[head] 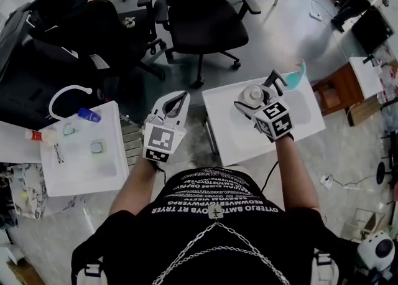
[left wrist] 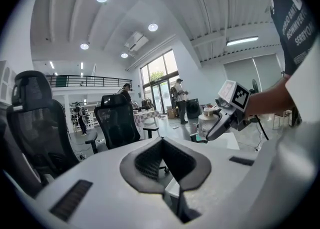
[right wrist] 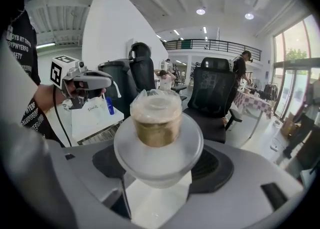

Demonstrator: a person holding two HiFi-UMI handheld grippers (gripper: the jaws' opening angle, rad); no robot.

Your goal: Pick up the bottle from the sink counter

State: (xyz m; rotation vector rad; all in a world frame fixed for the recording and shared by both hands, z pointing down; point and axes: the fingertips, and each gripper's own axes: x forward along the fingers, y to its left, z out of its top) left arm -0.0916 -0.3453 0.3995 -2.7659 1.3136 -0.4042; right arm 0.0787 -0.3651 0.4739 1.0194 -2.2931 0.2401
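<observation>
We see one bottle (right wrist: 157, 123), pale and translucent, its cap wrapped in clear film. It is pinched between the jaws of the right gripper (head: 260, 96) and held above the right one of two white tables (head: 249, 140), off its top. The right forearm reaches forward with the marker cube turned up. The left gripper (head: 177, 103) has its jaws pressed together on nothing. It hangs over the gap between the tables, level with its partner, and its forearm also stretches forward. On the left table (head: 74, 165) we count one small blue bottle (head: 89, 115) beside a white arched faucet (head: 62, 94).
</observation>
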